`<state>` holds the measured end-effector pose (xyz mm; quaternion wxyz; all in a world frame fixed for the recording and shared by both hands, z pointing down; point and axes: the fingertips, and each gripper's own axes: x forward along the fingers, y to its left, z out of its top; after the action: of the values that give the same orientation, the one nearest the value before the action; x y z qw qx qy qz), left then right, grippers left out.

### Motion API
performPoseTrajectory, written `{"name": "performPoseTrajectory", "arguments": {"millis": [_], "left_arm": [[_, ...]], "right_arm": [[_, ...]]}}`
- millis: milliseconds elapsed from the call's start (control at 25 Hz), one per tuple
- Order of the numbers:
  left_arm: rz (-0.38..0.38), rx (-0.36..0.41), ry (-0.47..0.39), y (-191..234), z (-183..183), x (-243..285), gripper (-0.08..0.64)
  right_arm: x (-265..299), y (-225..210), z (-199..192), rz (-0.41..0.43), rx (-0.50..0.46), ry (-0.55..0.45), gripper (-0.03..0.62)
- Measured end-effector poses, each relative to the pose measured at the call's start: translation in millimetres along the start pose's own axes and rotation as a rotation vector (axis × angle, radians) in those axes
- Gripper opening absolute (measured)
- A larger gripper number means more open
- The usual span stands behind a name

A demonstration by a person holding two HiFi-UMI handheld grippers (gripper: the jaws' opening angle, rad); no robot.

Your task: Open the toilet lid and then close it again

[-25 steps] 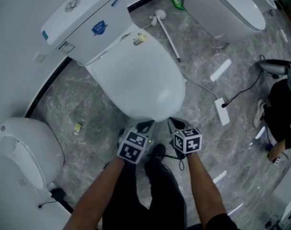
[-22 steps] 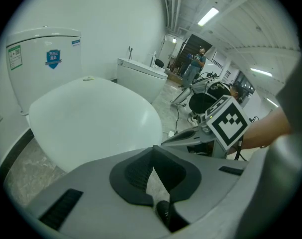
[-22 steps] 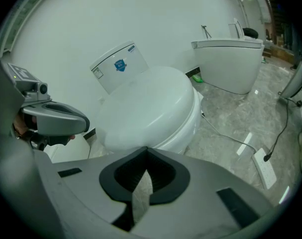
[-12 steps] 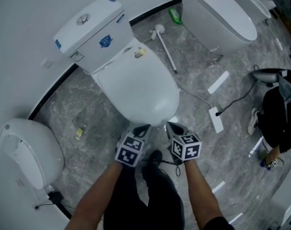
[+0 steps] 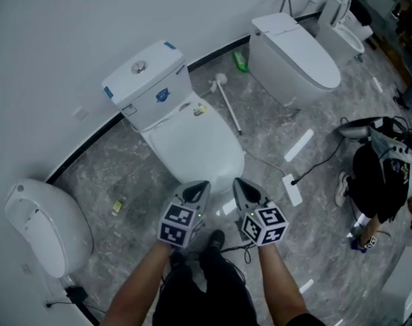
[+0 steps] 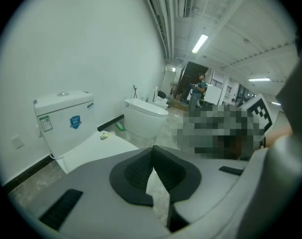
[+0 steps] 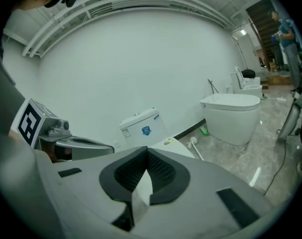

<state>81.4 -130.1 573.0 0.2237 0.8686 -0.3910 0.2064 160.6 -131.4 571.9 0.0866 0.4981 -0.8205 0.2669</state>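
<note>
A white toilet lid (image 5: 192, 145) is seen lying shut, flat over the bowl, on the toilet that stands against the pale wall. It is smooth, glossy and rounded at the front, and a small yellow tag (image 5: 199, 110) is found on it near the hinge. Behind it a white cistern (image 5: 148, 87) is set, marked with a blue sticker (image 5: 163, 95). The left gripper (image 5: 197, 186) and the right gripper (image 5: 241, 185) are held side by side before the lid's front edge. Both pairs of jaws are pressed together with nothing between them, and no contact with the lid is shown. A toilet brush (image 5: 226, 100) is laid on the grey marbled floor (image 5: 124, 175) beside the toilet.
</note>
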Motion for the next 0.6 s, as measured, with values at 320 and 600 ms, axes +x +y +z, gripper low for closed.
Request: {"name": "performPoseTrajectory", "arguments": {"millis": [320, 600], "left_arm": [[-0.032, 0.041, -0.104, -9.3, 38.1, -83.5, 0.008], [-0.061, 0.093, -0.163, -21.2, 57.5, -162.3, 0.008]], "right_arm": [[-44.7, 85.0, 59.6, 0.027, -0.038, -0.128, 0.009], [-94.0, 165.4, 89.2, 0.02, -0.039, -0.216, 0.009]]}}
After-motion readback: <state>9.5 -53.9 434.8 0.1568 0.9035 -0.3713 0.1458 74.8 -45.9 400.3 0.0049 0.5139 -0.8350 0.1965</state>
